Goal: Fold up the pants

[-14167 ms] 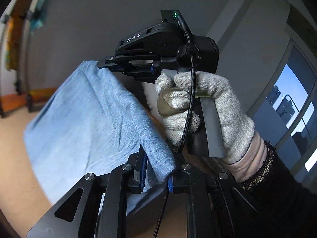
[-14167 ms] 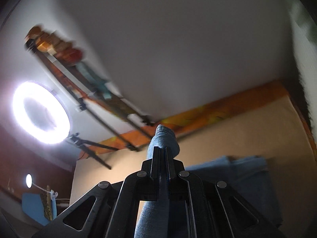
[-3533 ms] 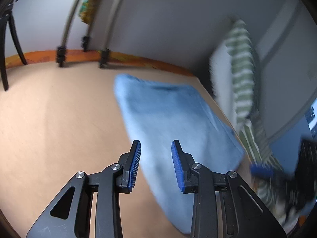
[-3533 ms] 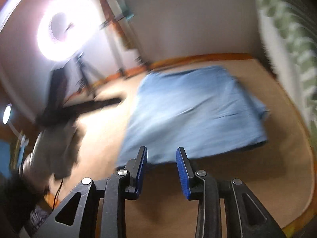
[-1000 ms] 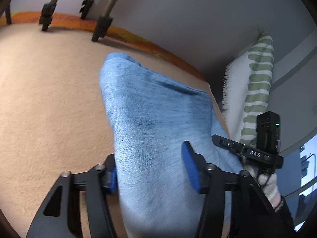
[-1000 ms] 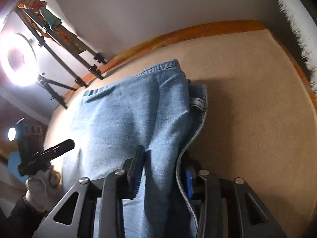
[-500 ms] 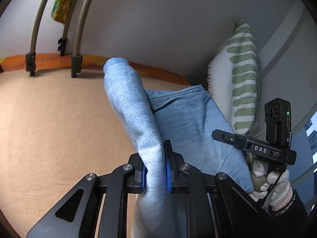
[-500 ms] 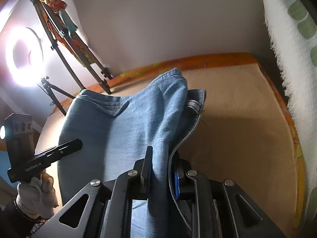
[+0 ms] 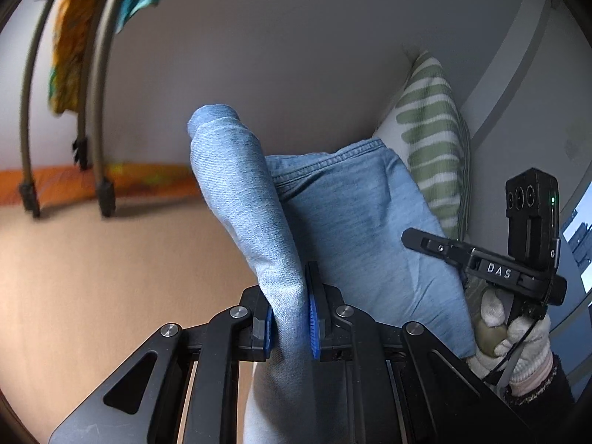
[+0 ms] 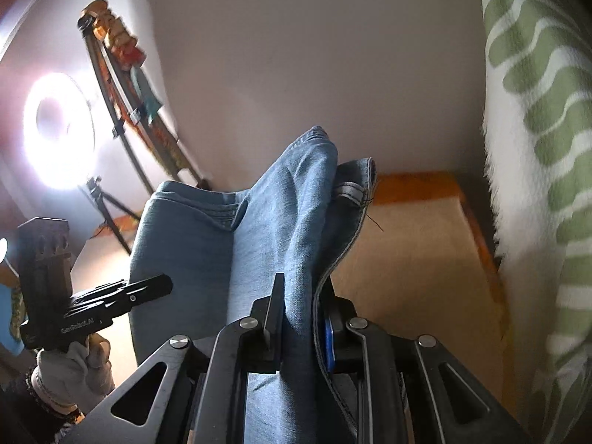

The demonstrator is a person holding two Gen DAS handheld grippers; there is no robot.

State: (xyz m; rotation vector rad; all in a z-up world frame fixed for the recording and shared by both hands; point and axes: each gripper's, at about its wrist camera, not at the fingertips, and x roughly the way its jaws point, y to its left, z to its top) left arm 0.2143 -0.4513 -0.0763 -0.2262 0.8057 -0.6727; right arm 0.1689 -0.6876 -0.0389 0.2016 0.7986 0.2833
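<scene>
The tan bed surface is seen below and in front of both claws, and a green-striped pillow stands to the right of the right claw. The pants, of light blue denim, are held up off the bed between the two claws, and the waistband edge is turned to the wall. The left claw is pressed together on a thick fold of the pants, which rises in front of it like a roll. The right claw is also pinching the pants, at an edge with a seam and a hem; its jaws have just been closing, with the cloth between them.

What could go wrong, as a judgement: the denim is heavy and several layers are caught in each claw, so a layer could slip out if the cloth is pulled tight between the two hands. If one claw is carried further than the other, the fold could be laid down skew, or the loose hem beside the right claw could be tucked under.

The letters "DAS" are read on the right claw's body. On the left claw's body, "GenRobot.AI" is printed.
</scene>
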